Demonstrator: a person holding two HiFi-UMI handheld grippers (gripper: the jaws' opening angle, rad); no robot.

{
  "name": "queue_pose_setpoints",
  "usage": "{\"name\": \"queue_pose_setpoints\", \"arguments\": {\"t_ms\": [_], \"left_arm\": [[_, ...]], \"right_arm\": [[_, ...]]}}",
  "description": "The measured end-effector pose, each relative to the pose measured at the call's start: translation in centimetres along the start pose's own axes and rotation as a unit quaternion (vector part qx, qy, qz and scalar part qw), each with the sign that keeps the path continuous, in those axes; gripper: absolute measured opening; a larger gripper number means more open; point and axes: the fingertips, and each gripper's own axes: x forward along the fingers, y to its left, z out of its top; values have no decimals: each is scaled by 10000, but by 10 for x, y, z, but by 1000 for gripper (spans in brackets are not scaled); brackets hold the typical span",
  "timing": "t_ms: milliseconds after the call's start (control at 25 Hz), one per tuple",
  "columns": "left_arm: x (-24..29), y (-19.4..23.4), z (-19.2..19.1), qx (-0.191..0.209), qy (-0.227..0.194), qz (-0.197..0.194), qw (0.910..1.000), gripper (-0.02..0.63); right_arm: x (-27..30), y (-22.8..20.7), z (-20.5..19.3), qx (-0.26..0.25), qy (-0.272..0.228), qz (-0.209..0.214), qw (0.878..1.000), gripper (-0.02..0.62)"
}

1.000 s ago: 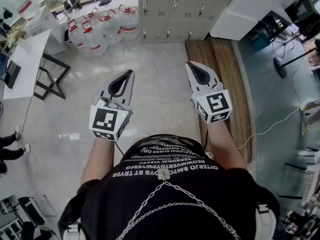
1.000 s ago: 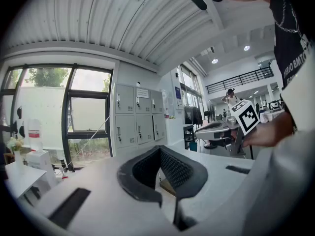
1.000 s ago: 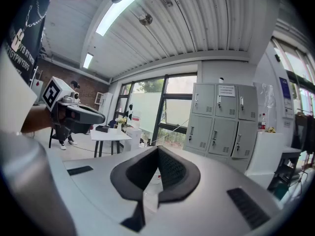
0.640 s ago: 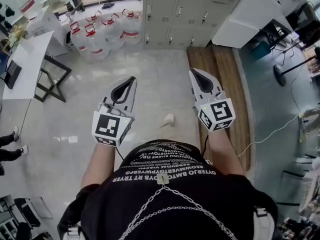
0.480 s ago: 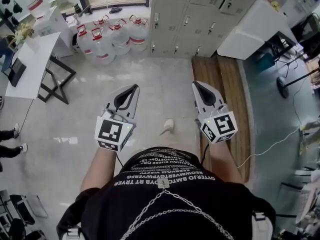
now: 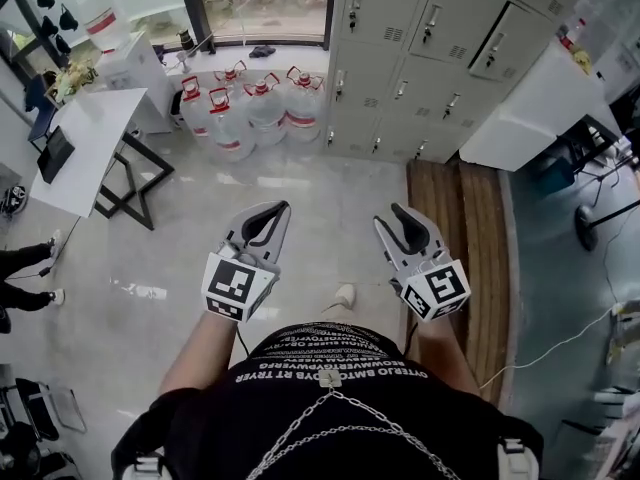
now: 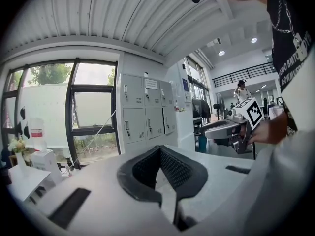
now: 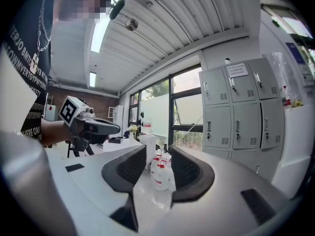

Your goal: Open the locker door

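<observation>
A bank of grey lockers point(image 6: 430, 48) with closed doors and small handles stands ahead, across the tiled floor. It also shows in the left gripper view as lockers point(image 7: 145, 109) and in the right gripper view as lockers point(image 8: 236, 107), well beyond reach. My left gripper point(image 6: 278, 208) is held out at waist height, and its jaws meet at the tips, shut on nothing point(image 7: 158, 150). My right gripper point(image 6: 398, 213) is held beside it. Its jaws are opening, with a gap and nothing between them point(image 8: 157, 151).
Several large water bottles point(image 6: 250, 108) stand on the floor left of the lockers, under a window. A white table point(image 6: 90, 148) is at the left, a white counter point(image 6: 540, 108) at the right, with a wooden platform point(image 6: 470, 228) before it. A person's feet point(image 6: 25, 273) show at far left.
The person has walked forward, so the lockers and water bottles are nearer and larger. Both grippers were carried along, and the right gripper's jaws look a little further apart.
</observation>
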Motion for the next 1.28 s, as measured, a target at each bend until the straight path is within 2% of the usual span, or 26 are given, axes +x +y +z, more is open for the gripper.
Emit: {"name": "queue_pose_setpoints", "arguments": {"t_ms": [200, 440, 640, 880, 1120, 1280], "left_arm": [[59, 14, 0, -109, 112, 7, 9999, 3], [126, -1, 11, -74, 167, -166, 9997, 3], [172, -9, 24, 29, 106, -136, 9998, 3], [204, -8, 28, -24, 132, 35, 9999, 3], [202, 15, -4, -399, 429, 425, 9974, 3], [200, 30, -20, -509, 510, 475, 9963, 3]], "right_arm": [[22, -53, -7, 189, 157, -38, 9997, 169], [27, -123, -1, 283, 192, -40, 9994, 176], [29, -163, -5, 314, 141, 65, 9994, 187], [45, -193, -19, 336, 399, 499, 9974, 187], [73, -199, -20, 334, 439, 777, 9954, 187], [98, -192, -22, 342, 470, 933, 9939, 187]]}}
